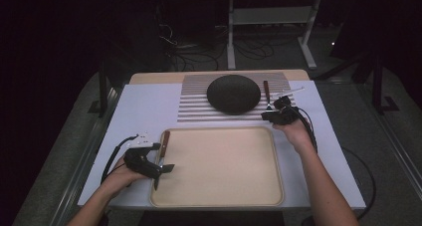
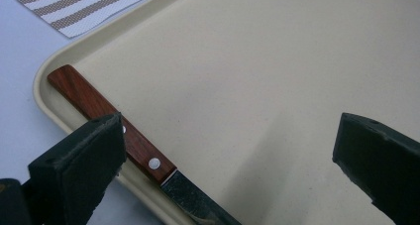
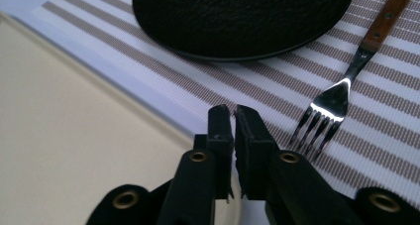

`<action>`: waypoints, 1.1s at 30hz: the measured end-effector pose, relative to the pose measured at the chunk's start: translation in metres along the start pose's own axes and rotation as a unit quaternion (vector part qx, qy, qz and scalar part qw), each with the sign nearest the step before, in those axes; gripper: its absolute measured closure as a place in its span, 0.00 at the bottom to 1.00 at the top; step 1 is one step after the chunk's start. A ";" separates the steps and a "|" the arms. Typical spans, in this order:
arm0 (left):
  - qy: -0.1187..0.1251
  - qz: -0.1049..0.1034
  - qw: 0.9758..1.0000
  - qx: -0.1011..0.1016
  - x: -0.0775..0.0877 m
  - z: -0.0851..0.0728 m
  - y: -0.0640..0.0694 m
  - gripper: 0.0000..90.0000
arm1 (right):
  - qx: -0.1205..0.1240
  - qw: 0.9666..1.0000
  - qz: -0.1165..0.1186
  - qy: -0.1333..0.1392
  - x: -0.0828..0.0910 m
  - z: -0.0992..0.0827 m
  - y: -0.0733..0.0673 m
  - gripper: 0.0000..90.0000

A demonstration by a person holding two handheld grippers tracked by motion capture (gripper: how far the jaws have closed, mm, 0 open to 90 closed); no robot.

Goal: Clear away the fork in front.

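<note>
– Showing, largest first: desk (image 1: 139, 106), beige tray (image 1: 219, 186) at the near edge, striped placemat (image 1: 194, 111) beyond it, dark plate (image 1: 233, 93) on the mat. Step in hand?

– Judged as the pickup of the knife (image 2: 99, 111). Lying along the tray's left rim, wooden handle away from the person, blade toward them. Left gripper (image 1: 163, 175) hovering over it, fingers (image 2: 84, 155) spread wide, one just over the handle at the rivets, the other well out over bare tray. Contact with the handle not clear; no pinch yet.

– And the fork (image 3: 332, 103)?

– Resting on the placemat just right of the plate, tines toward the tray, nothing gripping it. Right gripper (image 3: 234, 121) near the tines at the mat's near edge, fingers (image 3: 220, 131) pressed together on nothing. Probably done with that piece.

– Next move?

– Calling for the left hand to shift sideways until the handle sits between both fingers, then lower and close across its width. Worth minding: raised rim under the handle, so a shallow approach; a grip on the wood, not the blade.
</note>
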State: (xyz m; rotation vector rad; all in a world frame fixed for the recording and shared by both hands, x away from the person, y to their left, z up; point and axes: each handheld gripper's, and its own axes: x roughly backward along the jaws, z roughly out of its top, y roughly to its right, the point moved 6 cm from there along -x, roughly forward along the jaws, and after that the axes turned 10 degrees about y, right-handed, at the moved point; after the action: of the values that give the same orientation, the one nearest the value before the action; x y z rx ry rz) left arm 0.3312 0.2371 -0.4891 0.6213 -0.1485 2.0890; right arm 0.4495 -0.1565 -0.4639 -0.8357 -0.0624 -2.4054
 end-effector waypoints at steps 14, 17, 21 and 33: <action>-0.001 0.005 1.000 -0.008 0.000 -0.001 -0.002 0.00 | -0.024 0.999 -0.019 -0.027 -0.031 0.000 0.029 0.98; -0.001 0.005 1.000 -0.008 0.000 -0.001 -0.002 0.00 | -0.027 0.999 -0.018 -0.035 -0.036 -0.004 0.031 0.98; -0.001 0.004 1.000 -0.008 0.000 -0.001 -0.002 0.00 | -0.029 0.999 -0.020 -0.042 -0.039 -0.007 0.033 0.98; 0.002 0.004 1.000 -0.005 0.001 -0.001 -0.003 0.00 | -0.032 0.998 -0.024 -0.052 -0.035 -0.011 0.039 0.99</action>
State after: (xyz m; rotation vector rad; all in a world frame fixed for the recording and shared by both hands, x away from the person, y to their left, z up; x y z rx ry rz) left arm 0.3329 0.2397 -0.4896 0.6113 -0.1593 2.0965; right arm 0.4867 -0.1734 -0.4984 -0.9990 -0.0482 -2.4190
